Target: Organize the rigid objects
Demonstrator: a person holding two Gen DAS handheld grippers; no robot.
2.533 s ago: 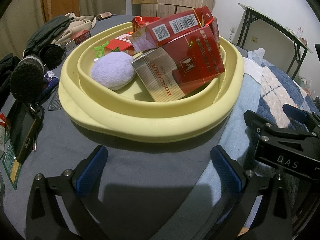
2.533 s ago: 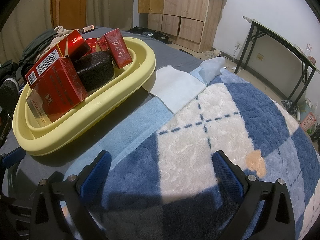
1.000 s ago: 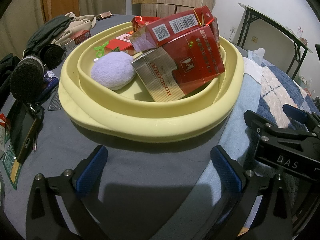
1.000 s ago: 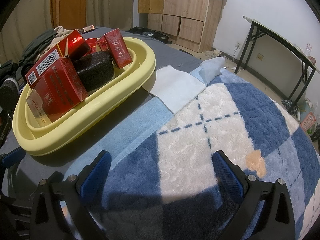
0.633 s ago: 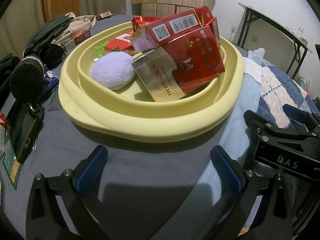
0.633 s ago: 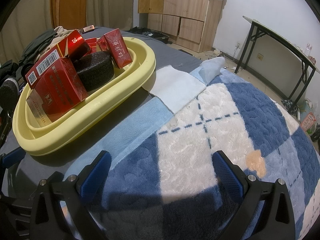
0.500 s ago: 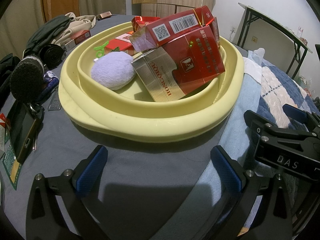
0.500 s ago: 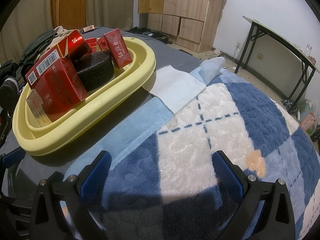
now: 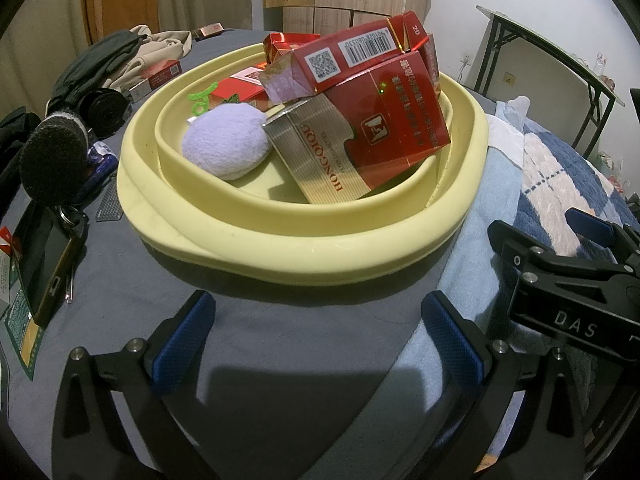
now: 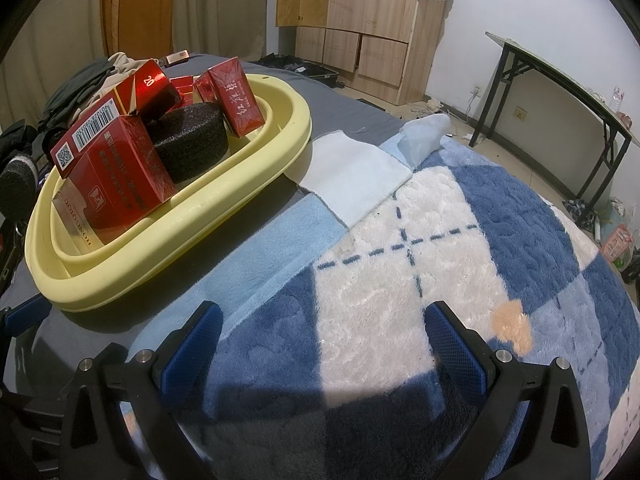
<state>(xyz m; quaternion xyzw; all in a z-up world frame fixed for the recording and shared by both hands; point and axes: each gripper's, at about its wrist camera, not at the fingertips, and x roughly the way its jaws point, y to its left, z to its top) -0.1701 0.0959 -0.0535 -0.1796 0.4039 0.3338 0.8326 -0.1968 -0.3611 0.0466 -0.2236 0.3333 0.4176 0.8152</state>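
A yellow basin (image 9: 304, 248) sits on the grey bed and holds several red cigarette boxes (image 9: 384, 120), a lilac puff (image 9: 224, 146) and a green clip (image 9: 199, 100). My left gripper (image 9: 316, 340) is open and empty just in front of the basin's near rim. In the right wrist view the basin (image 10: 240, 184) lies to the left, with red boxes (image 10: 116, 172) and a black round sponge (image 10: 188, 140) in it. My right gripper (image 10: 320, 344) is open and empty over the blue and white blanket (image 10: 440, 260).
Left of the basin lie a microphone (image 9: 52, 160), a phone (image 9: 44, 268), keys, headphones (image 9: 102, 112), clothes (image 9: 120, 56) and a red box (image 9: 160, 76). A pale blue towel (image 10: 352, 172) lies beside the basin. A folding table (image 10: 560, 92) and a wooden wardrobe (image 10: 360, 20) stand behind.
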